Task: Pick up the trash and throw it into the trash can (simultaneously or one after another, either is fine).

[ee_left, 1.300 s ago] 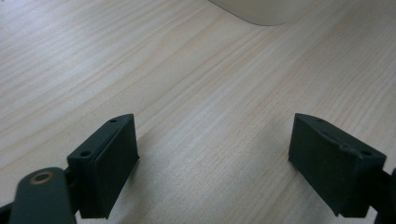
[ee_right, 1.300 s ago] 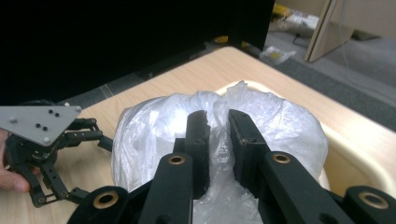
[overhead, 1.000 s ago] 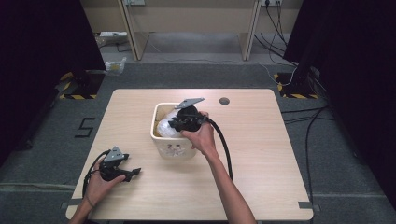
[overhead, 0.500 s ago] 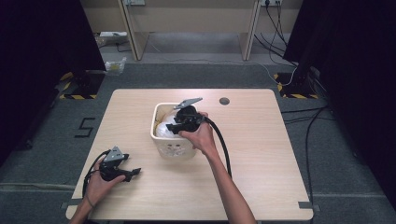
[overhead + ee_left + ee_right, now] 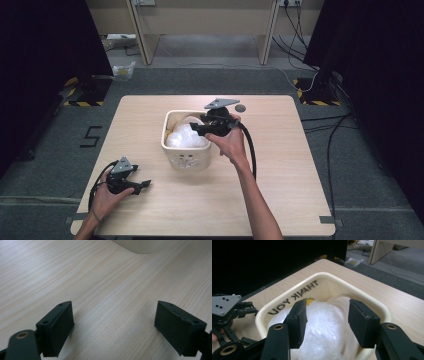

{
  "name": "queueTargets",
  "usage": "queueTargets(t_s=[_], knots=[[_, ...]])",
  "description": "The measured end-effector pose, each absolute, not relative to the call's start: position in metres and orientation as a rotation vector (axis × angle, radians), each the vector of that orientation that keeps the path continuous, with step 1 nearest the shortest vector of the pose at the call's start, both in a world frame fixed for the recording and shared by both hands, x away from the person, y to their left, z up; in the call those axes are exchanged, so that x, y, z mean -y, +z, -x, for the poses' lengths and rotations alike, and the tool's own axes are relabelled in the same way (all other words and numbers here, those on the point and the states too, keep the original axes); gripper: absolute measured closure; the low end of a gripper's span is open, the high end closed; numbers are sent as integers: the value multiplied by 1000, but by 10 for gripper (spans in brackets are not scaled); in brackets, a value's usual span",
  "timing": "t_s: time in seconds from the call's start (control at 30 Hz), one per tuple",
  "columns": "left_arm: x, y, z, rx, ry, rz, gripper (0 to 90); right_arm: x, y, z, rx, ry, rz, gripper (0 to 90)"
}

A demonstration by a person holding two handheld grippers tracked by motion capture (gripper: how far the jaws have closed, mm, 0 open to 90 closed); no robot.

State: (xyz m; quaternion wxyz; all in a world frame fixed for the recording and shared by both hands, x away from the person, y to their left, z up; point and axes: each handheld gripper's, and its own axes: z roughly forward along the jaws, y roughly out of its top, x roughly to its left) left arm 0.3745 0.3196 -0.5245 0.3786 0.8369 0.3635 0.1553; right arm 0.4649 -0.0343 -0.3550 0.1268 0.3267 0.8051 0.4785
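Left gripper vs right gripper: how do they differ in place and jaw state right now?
The left gripper rests low on the bare table, while the right gripper hangs over the cream bin. Left jaws stand wide over plain wood; right jaws, narrower and just been opening, frame the white plastic bag without pressing it. Both are black, hand-held, with nothing gripped.

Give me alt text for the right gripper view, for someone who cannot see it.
The right gripper, jaws apart with nothing pressed between them, hovers over a cream bin holding a white plastic bag printed "THANK YOU". The bin stands on a wooden table.
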Motion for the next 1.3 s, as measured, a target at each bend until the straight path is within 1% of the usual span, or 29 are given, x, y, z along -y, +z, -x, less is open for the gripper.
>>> queueTargets(t_s=[0.3,0.5,0.63,1.03,1.23,1.3], knots=[[-320,-524,-374,-929,397,-2138,147,67,-351,-459,-2278,1377,-997,445],[-320,-524,-374,-929,397,-2138,147,83,-353,-456,-2234,1354,-1036,353],[-320,-525,-375,-929,397,-2138,147,90,-353,-454,-2215,1341,-1048,318],[-320,-525,-375,-929,397,-2138,147,108,-355,-447,-2173,1309,-1081,272],[-320,-524,-375,-929,397,-2138,147,114,-357,-444,-2151,1283,-1101,222],[-320,-525,-375,-929,397,-2138,147,117,-357,-443,-2146,1271,-1101,220]])
